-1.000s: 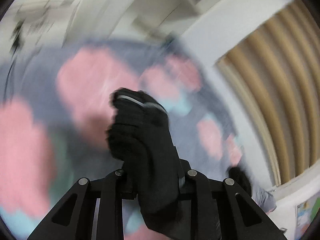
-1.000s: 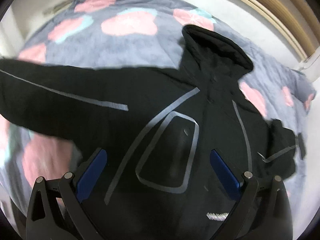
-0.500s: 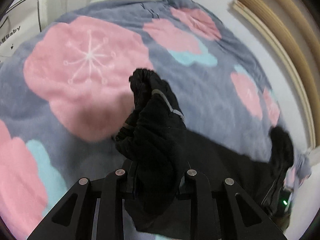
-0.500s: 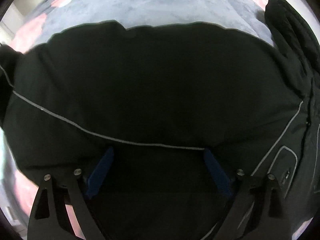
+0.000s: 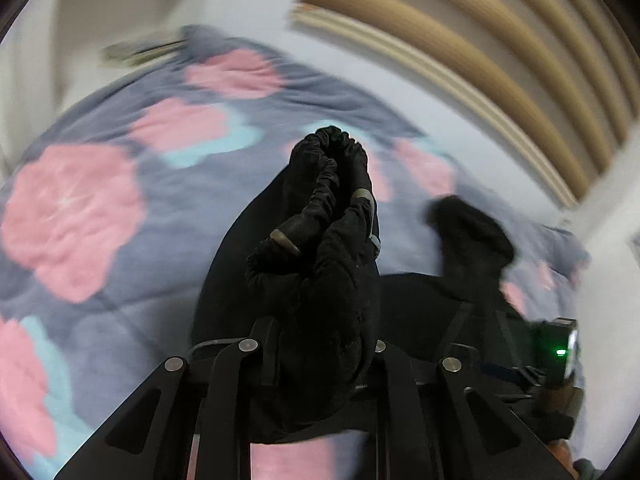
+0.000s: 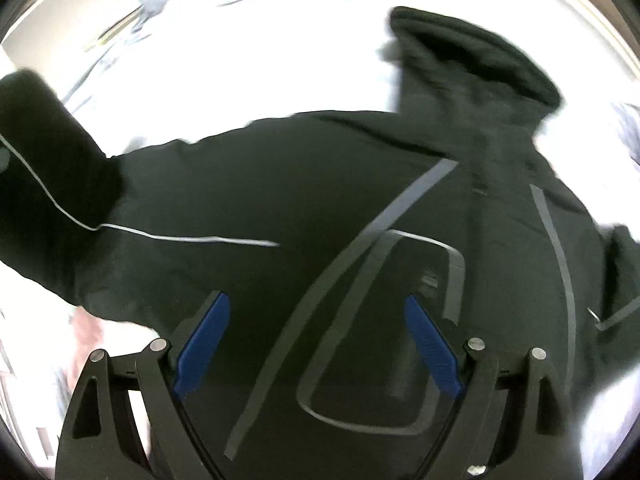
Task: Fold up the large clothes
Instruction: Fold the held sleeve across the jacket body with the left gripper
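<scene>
The black jacket [image 6: 360,208] lies spread face up on the bed, over a grey blanket [image 5: 168,208] printed with pink and pale blue flowers. Its hood [image 6: 472,56] points away toward the far edge, and grey reflective stripes cross its chest. The left gripper [image 5: 320,320] is clamped on a bunched sleeve cuff [image 5: 328,200], its jaws closing tight on the cloth, so the gathered elastic end sticks up beyond the tips. The sleeve trails back down to the rest of the garment. The right gripper [image 6: 316,340] hangs over the chest panel with its blue pads [image 6: 204,344] wide apart, jaws closing slowly, with nothing pinched between them; whether the tips touch the fabric I cannot tell
</scene>
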A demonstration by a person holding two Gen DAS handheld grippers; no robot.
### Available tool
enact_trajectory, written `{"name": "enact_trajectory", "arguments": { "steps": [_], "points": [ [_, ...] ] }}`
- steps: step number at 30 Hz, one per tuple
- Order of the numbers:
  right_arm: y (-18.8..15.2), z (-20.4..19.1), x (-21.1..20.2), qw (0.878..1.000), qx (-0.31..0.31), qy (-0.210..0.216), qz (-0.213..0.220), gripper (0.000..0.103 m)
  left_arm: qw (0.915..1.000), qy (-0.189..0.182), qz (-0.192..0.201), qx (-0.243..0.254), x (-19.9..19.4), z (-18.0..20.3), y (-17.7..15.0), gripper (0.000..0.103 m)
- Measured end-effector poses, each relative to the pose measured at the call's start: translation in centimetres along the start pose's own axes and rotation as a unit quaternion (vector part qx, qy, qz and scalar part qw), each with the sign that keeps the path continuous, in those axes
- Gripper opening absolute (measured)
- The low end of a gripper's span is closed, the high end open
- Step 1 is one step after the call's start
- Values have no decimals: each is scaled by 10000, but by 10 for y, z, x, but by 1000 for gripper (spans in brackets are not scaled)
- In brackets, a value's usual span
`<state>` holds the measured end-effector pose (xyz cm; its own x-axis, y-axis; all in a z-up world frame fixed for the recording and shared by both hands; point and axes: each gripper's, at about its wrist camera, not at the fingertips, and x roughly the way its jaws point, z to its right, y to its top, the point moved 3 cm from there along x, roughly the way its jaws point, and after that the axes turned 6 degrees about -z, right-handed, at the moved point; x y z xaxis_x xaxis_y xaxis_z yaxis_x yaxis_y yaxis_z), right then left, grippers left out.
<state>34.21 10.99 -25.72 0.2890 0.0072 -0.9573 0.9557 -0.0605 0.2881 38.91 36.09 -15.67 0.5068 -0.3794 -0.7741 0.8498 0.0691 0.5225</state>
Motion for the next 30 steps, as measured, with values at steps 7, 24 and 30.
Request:
{"name": "enact_trajectory", "arguments": {
  "steps": [7,24,30],
  "points": [
    [-41,83,-41,9961,835,-277,42,91,9897,-866,-409,1060,25,135,-23,19],
    [-108,205,-46,9801,1864,-658,-182,91,9354,-1289,-2759,1798,204,282,-135,55],
    [-97,201,-36,9827,1837,-191,-137,91,9205,-1896,-3257,1033,190,244,-143,58]
  ]
}}
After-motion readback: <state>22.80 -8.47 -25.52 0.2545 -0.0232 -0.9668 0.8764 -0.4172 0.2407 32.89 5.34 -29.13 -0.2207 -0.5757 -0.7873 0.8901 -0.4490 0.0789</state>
